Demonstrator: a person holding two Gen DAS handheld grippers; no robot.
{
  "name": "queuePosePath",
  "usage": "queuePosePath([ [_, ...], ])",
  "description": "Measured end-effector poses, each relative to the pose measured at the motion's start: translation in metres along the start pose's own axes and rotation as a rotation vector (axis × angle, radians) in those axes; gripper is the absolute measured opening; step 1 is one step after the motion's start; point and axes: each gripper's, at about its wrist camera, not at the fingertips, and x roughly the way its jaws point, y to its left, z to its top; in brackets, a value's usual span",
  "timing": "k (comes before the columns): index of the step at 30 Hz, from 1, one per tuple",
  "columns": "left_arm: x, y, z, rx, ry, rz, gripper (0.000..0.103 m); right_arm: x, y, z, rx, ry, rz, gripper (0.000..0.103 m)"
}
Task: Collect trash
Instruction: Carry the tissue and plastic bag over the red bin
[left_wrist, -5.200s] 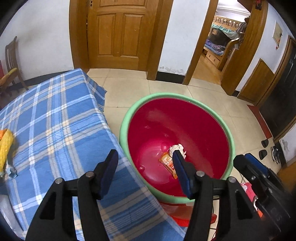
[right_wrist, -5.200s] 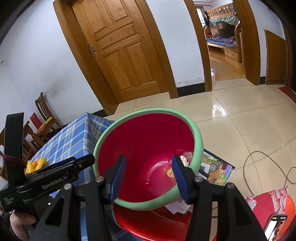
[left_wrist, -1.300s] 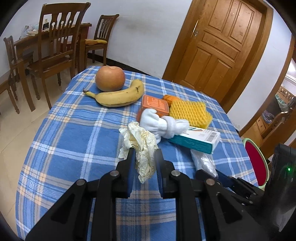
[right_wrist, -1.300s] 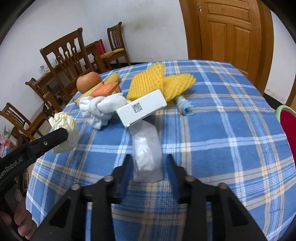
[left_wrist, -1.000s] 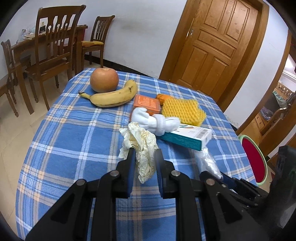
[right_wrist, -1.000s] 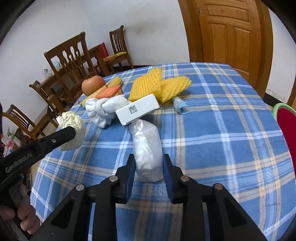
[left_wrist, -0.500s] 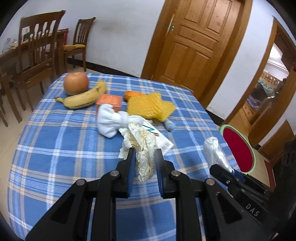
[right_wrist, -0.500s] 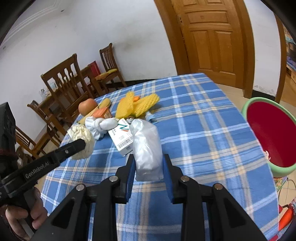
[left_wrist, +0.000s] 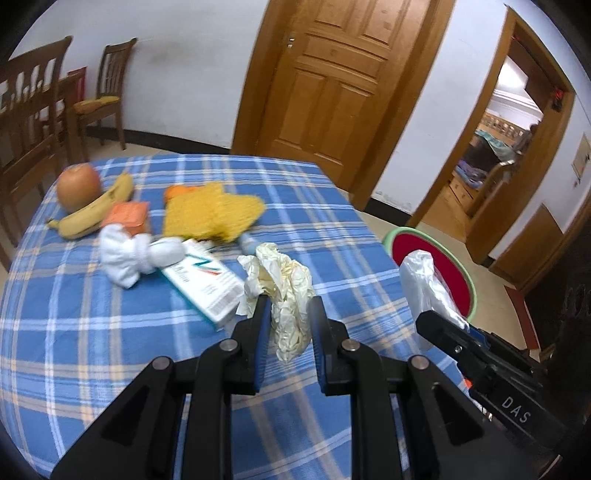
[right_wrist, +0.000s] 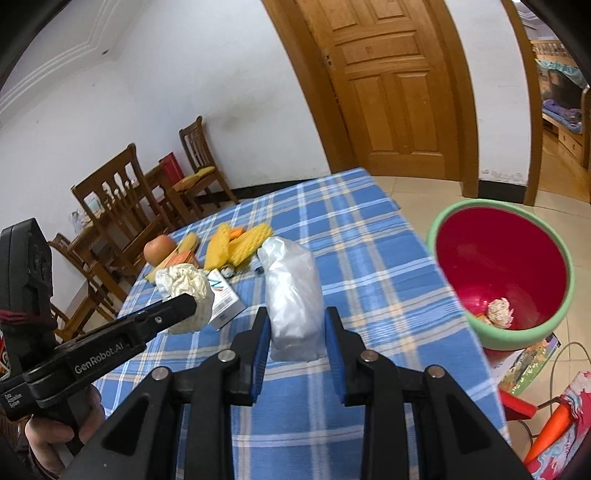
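Five seconds back: both grippers open over red basin (right_wrist: 480, 258), nothing held. Now left gripper (left_wrist: 287, 317) clamped on crumpled cream wad (left_wrist: 284, 284), right gripper (right_wrist: 295, 332) clamped on clear plastic bag (right_wrist: 291, 291). Both items off blue plaid tablecloth (left_wrist: 92, 332) since about a second ago, carried above it. Both views swung from chairs side toward door; basin, then only a sliver at frame edge, now wholly in right wrist view, trash visible in its bottom. White box (left_wrist: 201, 286) now left of wad.
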Motion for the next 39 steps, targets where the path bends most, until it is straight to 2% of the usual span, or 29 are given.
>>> queuePosePath([
  [11,0.020,-0.055,0.014,0.098,0.020,-0.064,0.020,-0.024,-0.040,0.009,0.060,-0.061,-0.075,0.032],
  [25,0.054,-0.123,0.019,0.221,0.065,-0.105,0.020,-0.042,-0.101,0.011,0.159,-0.100,-0.150,0.032],
  [39,0.118,-0.182,0.005,0.305,0.153,-0.158,0.020,-0.040,-0.162,0.001,0.258,-0.089,-0.227,0.032],
])
